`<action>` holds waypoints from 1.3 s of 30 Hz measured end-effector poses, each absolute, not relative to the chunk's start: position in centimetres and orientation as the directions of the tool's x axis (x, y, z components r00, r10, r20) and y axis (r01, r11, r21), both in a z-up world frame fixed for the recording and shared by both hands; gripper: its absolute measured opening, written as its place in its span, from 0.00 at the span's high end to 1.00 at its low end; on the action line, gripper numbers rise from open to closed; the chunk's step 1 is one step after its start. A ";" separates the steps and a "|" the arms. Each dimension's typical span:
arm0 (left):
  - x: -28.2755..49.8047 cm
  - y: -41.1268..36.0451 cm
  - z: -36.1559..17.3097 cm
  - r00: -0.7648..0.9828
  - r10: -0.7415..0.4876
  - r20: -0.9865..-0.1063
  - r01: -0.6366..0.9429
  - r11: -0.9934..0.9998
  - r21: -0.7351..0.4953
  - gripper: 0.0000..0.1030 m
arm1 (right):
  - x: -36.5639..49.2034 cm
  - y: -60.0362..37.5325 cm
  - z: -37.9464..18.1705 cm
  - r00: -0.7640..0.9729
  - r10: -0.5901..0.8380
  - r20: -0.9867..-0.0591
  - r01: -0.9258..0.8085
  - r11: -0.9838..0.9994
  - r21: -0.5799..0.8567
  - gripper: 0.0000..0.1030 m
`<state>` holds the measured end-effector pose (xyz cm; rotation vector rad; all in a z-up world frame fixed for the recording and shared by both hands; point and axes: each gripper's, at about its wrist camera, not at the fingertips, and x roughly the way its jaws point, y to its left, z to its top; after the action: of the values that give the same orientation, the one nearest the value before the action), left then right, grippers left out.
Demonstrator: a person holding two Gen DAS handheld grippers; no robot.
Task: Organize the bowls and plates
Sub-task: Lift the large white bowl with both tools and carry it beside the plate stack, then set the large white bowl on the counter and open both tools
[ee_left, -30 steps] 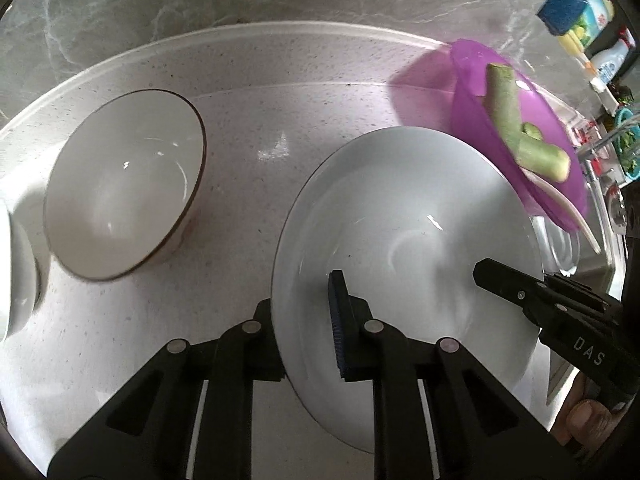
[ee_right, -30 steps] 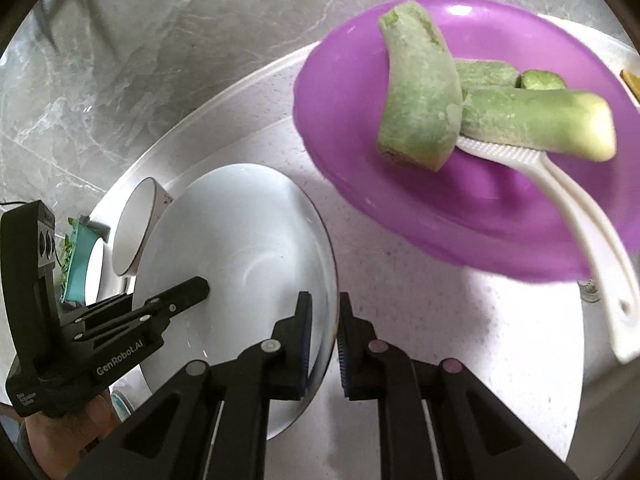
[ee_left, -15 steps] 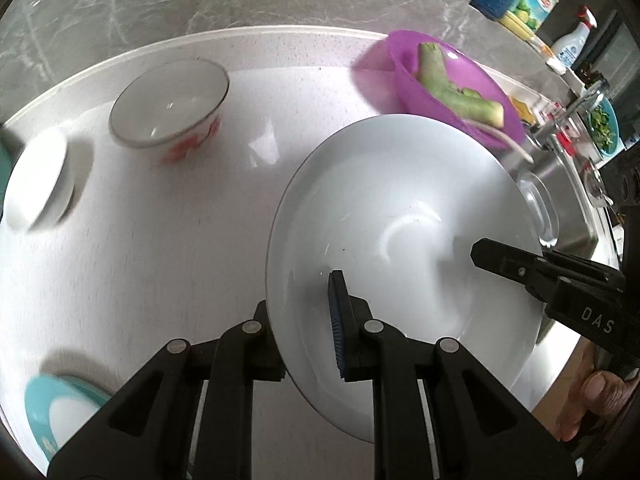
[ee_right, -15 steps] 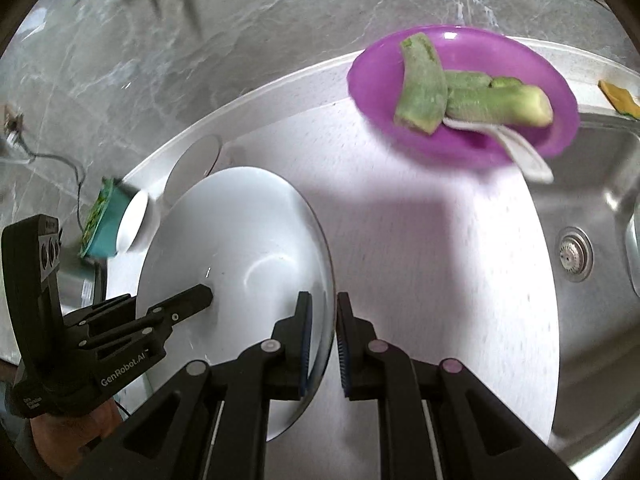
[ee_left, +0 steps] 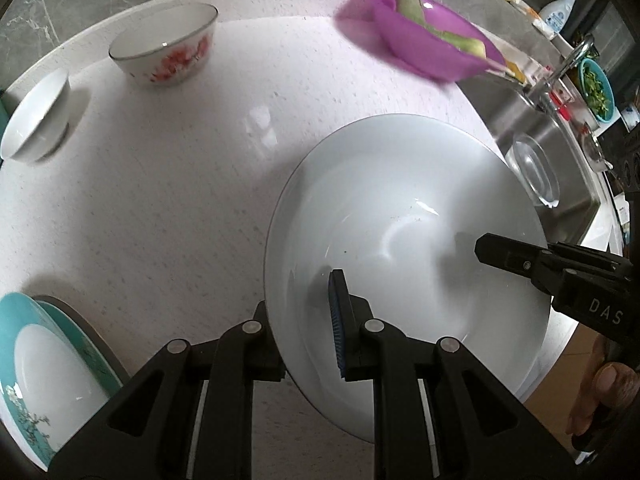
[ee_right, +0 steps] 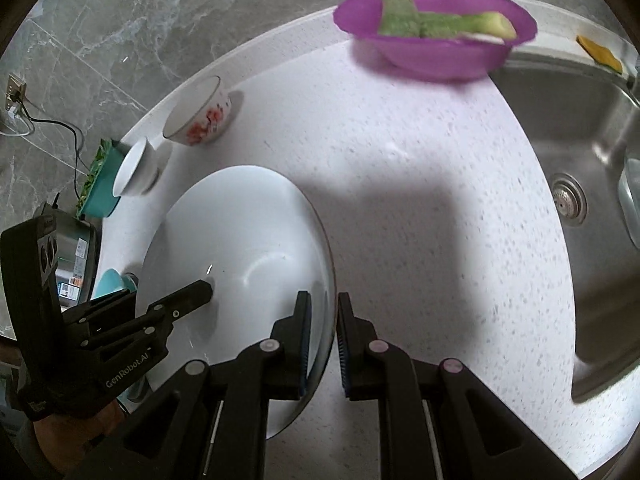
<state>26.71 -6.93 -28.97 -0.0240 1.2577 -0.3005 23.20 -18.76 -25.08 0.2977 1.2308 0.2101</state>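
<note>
Both tools clamp one large white plate [ee_left: 404, 216]: the left tool [ee_left: 304, 312] on its near-left rim, the right tool [ee_right: 324, 332] on the opposite rim. That two-sided grip probably steadies it, tilted above the table [ee_left: 168, 184]. Likely destination: the teal plates [ee_left: 44, 364] nearby.

Glossy white ceramic plate [ee_left: 400, 208], speckled matt stone counter [ee_left: 180, 200], brushed steel sink [ee_right: 592, 128].

We see our right hand-held gripper [ee_right: 323, 340] clamped on the rim of a large white plate [ee_right: 240, 248], with our left hand-held gripper [ee_right: 200, 292] holding its opposite side above the speckled worktop [ee_right: 420, 200]. Farther back stand a floral bowl [ee_right: 200, 114], a small white bowl [ee_right: 136, 168] and a purple bowl [ee_right: 436, 56] of green vegetable pieces, beside the steel sink [ee_right: 580, 128].
</note>
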 end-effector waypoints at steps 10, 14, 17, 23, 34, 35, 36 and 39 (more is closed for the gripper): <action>26.7 -8.1 -31.1 0.270 -0.220 -0.937 0.212 0.963 -0.165 0.86 | 22.6 -19.2 -27.0 0.319 0.326 -0.890 0.005 0.938 0.345 0.86; 26.8 -8.3 -31.5 0.267 -0.219 -0.938 0.207 0.964 -0.166 0.86 | 22.5 -19.4 -27.5 0.317 0.331 -0.889 0.006 0.937 0.351 0.86; 26.7 -8.3 -31.7 0.273 -0.221 -0.936 0.205 0.964 -0.168 0.86 | 22.4 -19.5 -27.6 0.322 0.334 -0.886 0.002 0.936 0.353 0.86; 26.7 -8.1 -31.6 0.285 -0.214 -0.934 0.198 0.967 -0.161 0.85 | 22.0 -19.5 -27.7 0.331 0.343 -0.879 -0.005 0.932 0.362 0.86; 25.7 -6.3 -26.1 0.409 -0.246 -0.879 0.159 0.967 -0.197 0.00 | 21.7 -21.3 -23.4 0.414 0.340 -0.844 -0.040 0.934 0.356 0.26; 25.6 -5.9 -24.9 0.432 -0.242 -0.869 0.155 0.969 -0.192 0.00 | 21.8 -21.9 -22.7 0.425 0.341 -0.838 -0.039 0.932 0.359 0.21; 25.6 -5.5 -24.0 0.452 -0.234 -0.861 0.150 0.971 -0.185 0.00 | 22.1 -22.4 -22.0 0.437 0.347 -0.830 -0.042 0.929 0.367 0.14; 25.7 -3.4 -20.7 0.529 -0.213 -0.821 0.132 0.977 -0.168 0.00 | 23.4 -23.6 -19.5 0.458 0.383 -0.802 -0.069 0.915 0.397 0.09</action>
<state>25.75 -3.39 -20.71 -0.0883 0.9923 -0.2065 23.44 -23.58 -19.48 0.3301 1.0632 0.2844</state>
